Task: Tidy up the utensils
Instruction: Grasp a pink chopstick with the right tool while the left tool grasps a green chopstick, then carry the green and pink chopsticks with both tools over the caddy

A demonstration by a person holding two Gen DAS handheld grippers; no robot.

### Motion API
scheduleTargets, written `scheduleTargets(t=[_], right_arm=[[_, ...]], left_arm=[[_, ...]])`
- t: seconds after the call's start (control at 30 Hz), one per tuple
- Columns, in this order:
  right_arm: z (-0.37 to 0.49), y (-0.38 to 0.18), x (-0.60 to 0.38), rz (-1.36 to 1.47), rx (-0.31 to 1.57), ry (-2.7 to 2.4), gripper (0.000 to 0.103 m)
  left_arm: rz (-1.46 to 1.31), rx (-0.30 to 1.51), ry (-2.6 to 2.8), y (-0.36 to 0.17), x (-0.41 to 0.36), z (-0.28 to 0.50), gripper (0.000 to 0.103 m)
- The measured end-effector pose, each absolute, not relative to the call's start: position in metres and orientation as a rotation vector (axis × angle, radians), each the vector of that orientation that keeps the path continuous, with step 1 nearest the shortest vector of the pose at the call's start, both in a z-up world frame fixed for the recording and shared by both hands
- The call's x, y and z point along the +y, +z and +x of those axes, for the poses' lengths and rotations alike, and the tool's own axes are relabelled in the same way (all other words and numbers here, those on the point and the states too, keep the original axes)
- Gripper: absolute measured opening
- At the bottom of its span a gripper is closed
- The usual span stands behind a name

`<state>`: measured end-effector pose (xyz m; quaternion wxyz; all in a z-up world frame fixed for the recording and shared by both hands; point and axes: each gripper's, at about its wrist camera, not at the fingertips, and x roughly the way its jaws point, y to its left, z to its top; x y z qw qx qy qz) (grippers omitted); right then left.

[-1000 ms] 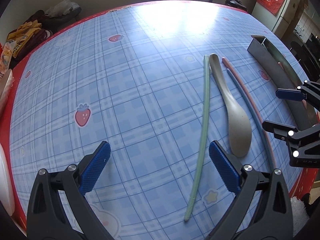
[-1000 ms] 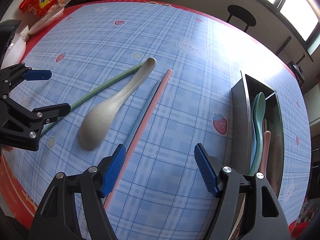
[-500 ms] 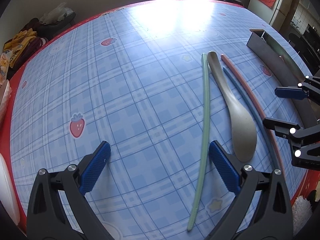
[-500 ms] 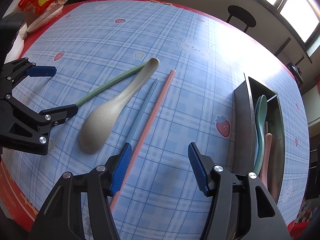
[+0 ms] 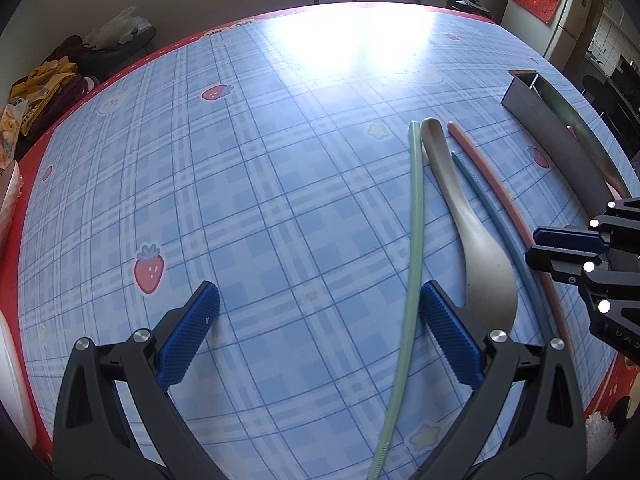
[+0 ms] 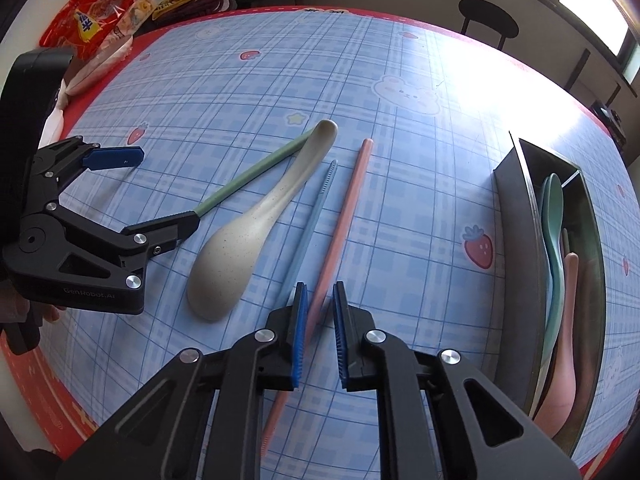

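Working across the right wrist view from the left: we've got some snack bags [image 6: 96,20] piled at the far left edge of the table [image 6: 400,52], which wears a blue plaid cloth with strawberries and bunnies on it. Next comes the left gripper [image 6: 164,190], its jaws spread wide — one finger sits right at the end of the green chopstick [image 6: 256,174], the other is well off over bare cloth, so it isn't pinching anything. Then the utensils lie side by side on the cloth: that green chopstick, the beige speckled spoon [image 6: 248,232] whose handle tip touches it, the blue chopstick [image 6: 316,208] just beside the spoon, and the pink chopstick [image 6: 346,216] a little further right. The right gripper [image 6: 320,304] has just been closing, and the pink chopstick now runs between its blue pads [image 6: 301,316] — they look nearly pressed together around it, though we honestly can't tell if both pads are touching it. Way over on the right is the dark metal tray [image 6: 516,236], well apart from the loose pieces, already holding a teal spoon [image 6: 554,216] and a pink spoon [image 6: 564,360]. In the left wrist view the left gripper [image 5: 316,312] shows the same — wide apart, green chopstick [image 5: 414,248] just inside its right-hand finger.
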<state>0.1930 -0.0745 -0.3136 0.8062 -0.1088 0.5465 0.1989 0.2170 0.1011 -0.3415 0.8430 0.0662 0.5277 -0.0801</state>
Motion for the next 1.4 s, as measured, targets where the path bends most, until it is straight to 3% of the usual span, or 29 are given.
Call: scheduleTargets(t=[0.23,0.47,0.8,0.87,1.4], right_arm=[[0.202,-0.31,-0.077,-0.193,1.174,0.43,0.013],[0.199,-0.307,-0.092,-0.148,1.193,0.421,0.007],[0.196,-0.306,-0.093,-0.123,1.193,0.427,0.007],[0.195,-0.306,-0.098,-0.118,1.194,0.429,0.007],[0.192,-0.306,-0.091,-0.148,1.18,0.418,0.007]], left_arm=[[0.119,1.091,-0.129,-0.343,0.101,0.21,0.099],[0.146,1.158,-0.162,-0.339,0.098,0.218,0.095],[0.155,1.149,-0.285,-0.325,0.088,0.216,0.022],[0.155,1.155,-0.311,-0.325,0.084,0.217,0.012],[0.057,1.184,-0.347,-0.329,0.078,0.217,0.012]])
